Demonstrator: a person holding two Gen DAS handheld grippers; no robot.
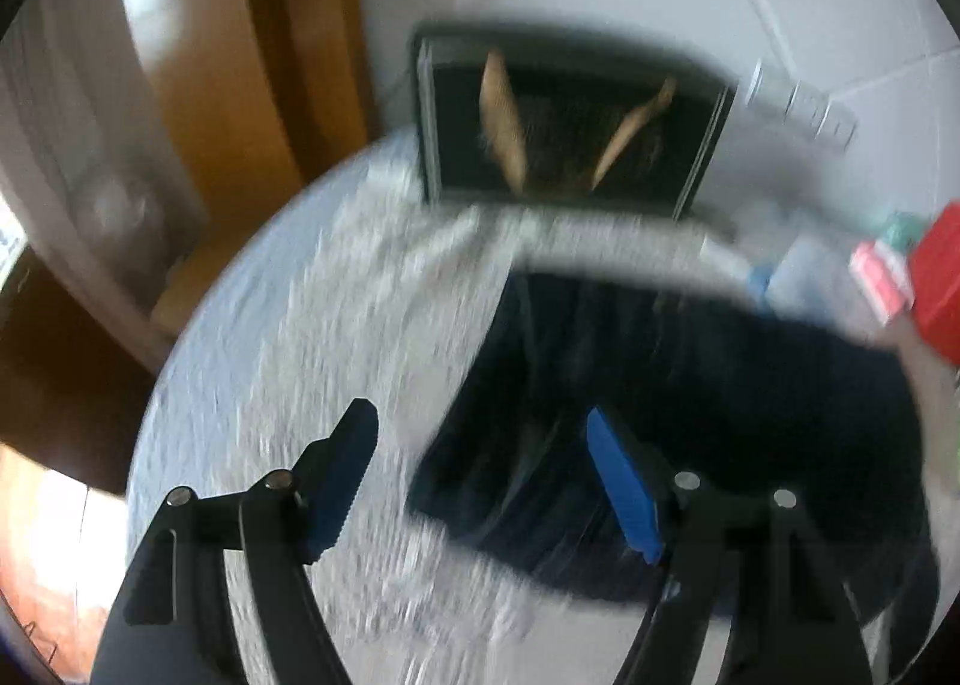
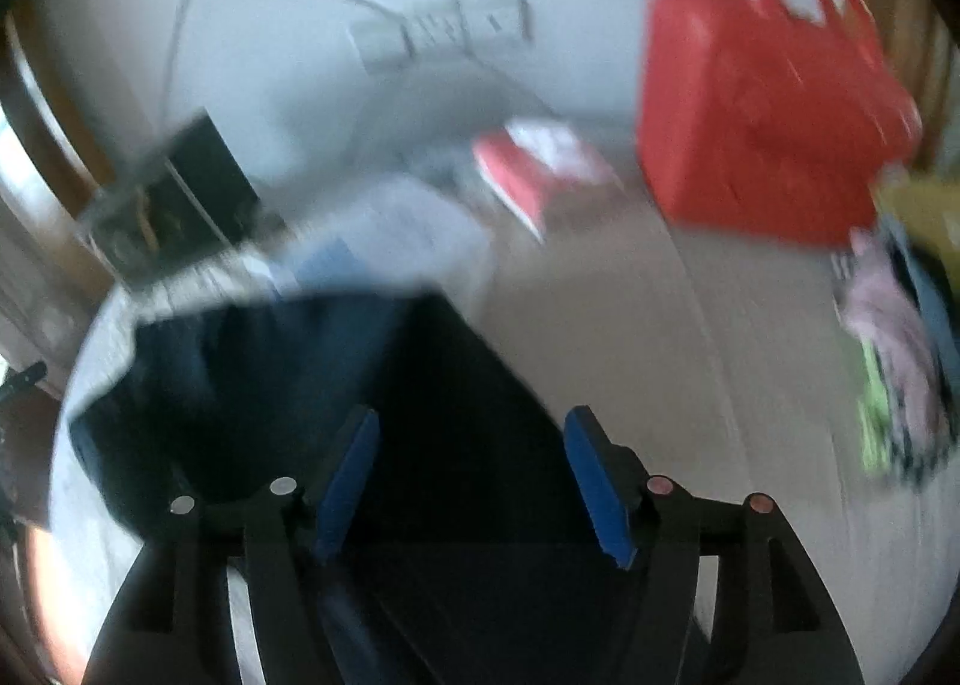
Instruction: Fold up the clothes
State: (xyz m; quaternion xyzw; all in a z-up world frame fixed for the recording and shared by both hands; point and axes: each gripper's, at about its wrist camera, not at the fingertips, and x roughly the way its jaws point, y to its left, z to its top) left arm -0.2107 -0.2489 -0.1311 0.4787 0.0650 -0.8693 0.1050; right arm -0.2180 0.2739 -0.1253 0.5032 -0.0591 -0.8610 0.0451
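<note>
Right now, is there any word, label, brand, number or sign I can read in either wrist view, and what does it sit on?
None can be read; both views are motion-blurred.
Red and white packet: white patches that may be print, too blurred to read.
Red case: no lettering visible.
White power strip: dark marks only, unreadable.
Dark garment: no tag or print visible.
Dark framed screen: no text visible.
</note>
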